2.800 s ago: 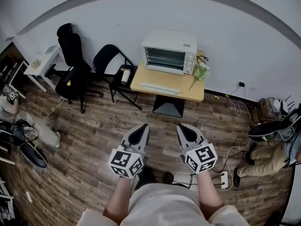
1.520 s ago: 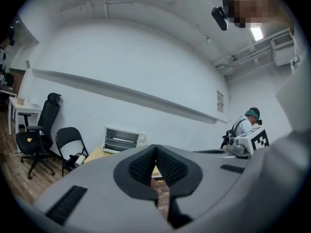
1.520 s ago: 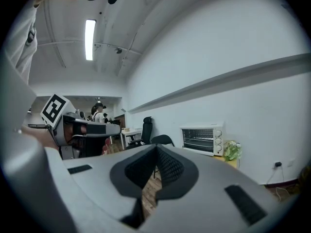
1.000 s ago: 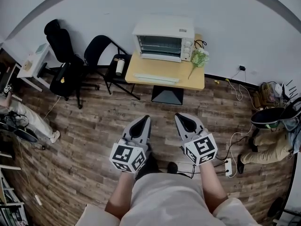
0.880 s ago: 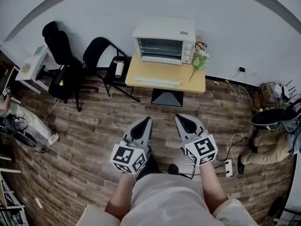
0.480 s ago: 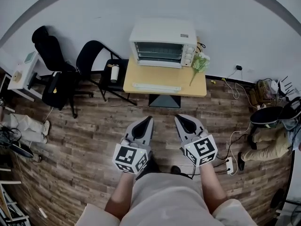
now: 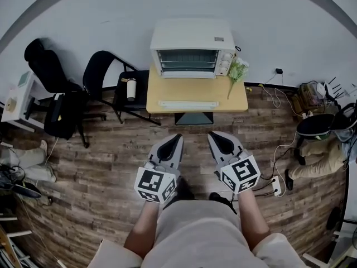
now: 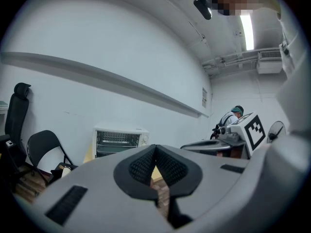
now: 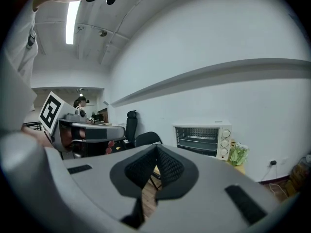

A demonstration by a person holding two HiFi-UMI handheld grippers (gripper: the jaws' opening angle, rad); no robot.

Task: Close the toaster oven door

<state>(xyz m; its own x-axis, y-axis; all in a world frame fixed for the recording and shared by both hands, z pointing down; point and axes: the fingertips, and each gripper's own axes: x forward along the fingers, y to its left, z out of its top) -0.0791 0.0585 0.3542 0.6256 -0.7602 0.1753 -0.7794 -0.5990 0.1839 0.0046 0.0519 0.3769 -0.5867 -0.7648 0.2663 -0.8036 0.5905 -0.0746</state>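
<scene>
My left claw (image 7: 174,139), right claw (image 7: 216,138) both closed, empty. Toaster oven (image 7: 192,48) door (image 7: 188,103) open, flat over table (image 7: 240,96).

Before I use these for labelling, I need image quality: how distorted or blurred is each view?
Head view: strong fisheye, wall bows, toaster oven sharp. Left gripper view: round black border, left tongs loom large, ceiling light glares. Right gripper view: same border, light strip blown out.

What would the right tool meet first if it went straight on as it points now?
The right tool would probably meet the table at its front edge, under the open oven door; before that the way looks free.
</scene>
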